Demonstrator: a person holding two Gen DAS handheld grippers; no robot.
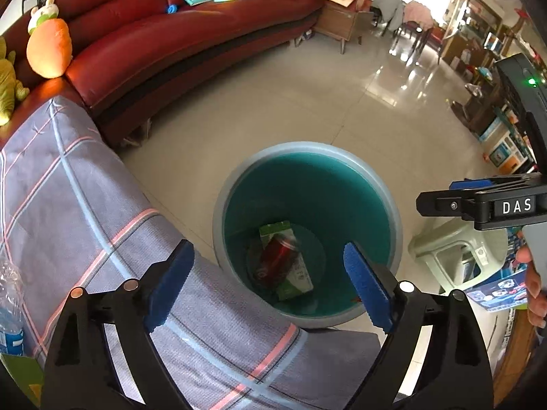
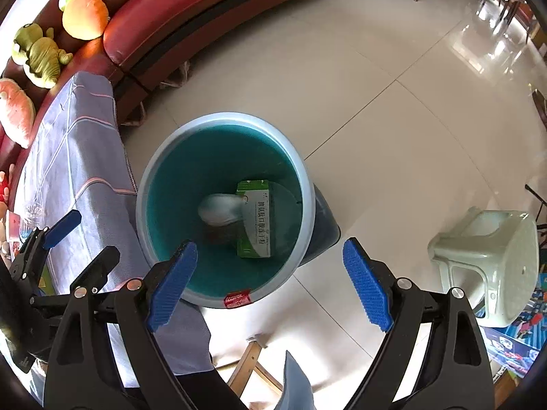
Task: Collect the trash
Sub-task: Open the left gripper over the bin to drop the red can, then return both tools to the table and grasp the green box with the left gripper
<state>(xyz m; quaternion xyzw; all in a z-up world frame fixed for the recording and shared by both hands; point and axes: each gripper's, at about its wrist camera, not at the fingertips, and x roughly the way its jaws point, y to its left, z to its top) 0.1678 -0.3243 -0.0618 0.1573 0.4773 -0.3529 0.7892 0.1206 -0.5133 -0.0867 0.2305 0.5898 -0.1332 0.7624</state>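
- My left gripper (image 1: 270,283) hangs over the bin (image 1: 218,205), its fingers (image 1: 365,288) spread wide with nothing between them.
- My right gripper (image 2: 270,283) points down by the same bin's rim, fingers (image 2: 172,287) apart and empty too.
- Trash already lies at the bottom of the bin: a green-and-white carton (image 2: 254,218), a red wrapper or can (image 1: 278,251) lying over it in the left view, and a blurred pale item (image 2: 220,208) in the right view that I cannot identify.
- A clear plastic bottle (image 1: 10,311) sits on the cloth-covered surface (image 1: 68,188) at my far left; I judge it a likely next pick.
- It should be light, smooth and easily dented, so I'd close on the body's middle, gently, since it may slip or crush.
- The carton looks stiff and light.
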